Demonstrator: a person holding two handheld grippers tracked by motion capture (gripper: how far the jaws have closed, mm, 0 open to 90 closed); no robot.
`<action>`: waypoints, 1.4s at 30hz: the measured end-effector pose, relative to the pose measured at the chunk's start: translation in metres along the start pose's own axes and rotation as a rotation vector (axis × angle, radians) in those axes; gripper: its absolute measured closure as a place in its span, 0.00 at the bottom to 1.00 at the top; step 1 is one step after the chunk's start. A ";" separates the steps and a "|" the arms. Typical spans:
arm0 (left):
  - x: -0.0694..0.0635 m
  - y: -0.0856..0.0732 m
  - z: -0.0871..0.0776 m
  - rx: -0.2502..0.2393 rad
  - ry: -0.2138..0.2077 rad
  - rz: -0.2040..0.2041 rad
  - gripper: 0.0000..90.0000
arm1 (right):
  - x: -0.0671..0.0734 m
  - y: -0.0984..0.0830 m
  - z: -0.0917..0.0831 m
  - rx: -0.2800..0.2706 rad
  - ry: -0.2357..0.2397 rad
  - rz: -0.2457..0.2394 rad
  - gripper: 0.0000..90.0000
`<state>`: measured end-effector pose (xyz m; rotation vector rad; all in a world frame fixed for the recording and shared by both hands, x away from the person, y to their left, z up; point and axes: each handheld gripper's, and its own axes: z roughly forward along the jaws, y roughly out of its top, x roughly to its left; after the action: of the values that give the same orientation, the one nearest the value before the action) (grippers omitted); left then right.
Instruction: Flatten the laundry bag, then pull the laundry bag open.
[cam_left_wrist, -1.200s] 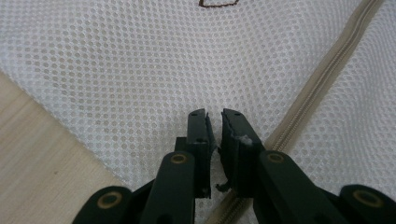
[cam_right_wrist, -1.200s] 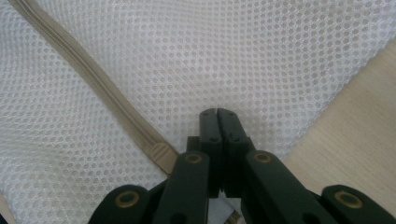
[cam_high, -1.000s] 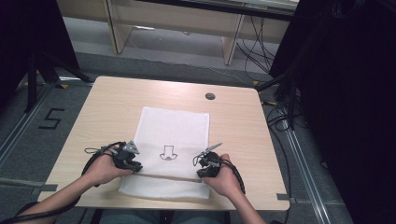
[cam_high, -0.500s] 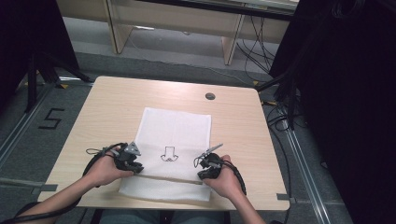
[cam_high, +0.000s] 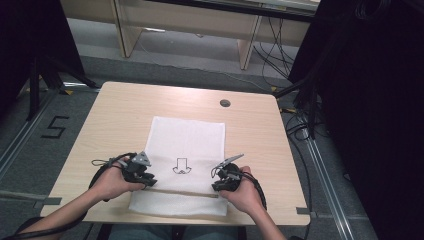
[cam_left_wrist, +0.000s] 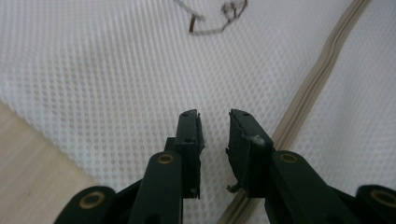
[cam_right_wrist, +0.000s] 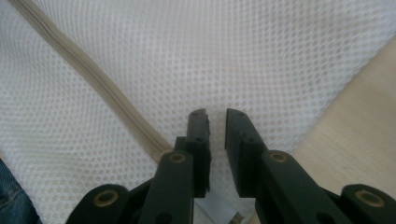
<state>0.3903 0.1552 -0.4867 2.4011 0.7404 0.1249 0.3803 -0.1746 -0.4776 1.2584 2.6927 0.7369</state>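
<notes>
Lying flat on the table (cam_high: 125, 107), the white mesh bag (cam_high: 192, 137) runs its zipper (cam_high: 182, 193) crosswise between the left gripper (cam_left_wrist: 214, 122) and the right gripper (cam_right_wrist: 216, 120), equally near; both jaws have just been opening, slightly parted, gripping nothing

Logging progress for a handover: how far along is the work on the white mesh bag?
Done: mesh bag lies flat on the table. In hand: left gripper and right gripper, jaws just opened, nothing between them, hover by the zipper. Left: no fold or lift started.
</notes>
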 end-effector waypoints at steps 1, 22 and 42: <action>-0.001 0.002 -0.001 -0.071 0.000 -0.010 0.80 | 0.000 0.000 -0.003 -0.021 -0.008 0.003 0.87; -0.002 0.005 0.004 -0.237 -0.010 -0.049 0.51 | -0.018 -0.008 -0.022 -0.084 -0.045 0.028 0.81; -0.017 0.009 0.010 -0.233 -0.058 -0.005 0.62 | -0.005 -0.010 -0.020 0.083 0.018 0.033 1.00</action>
<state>0.3832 0.1350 -0.4885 2.1725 0.6666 0.1314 0.3712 -0.1916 -0.4647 1.3242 2.7500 0.6495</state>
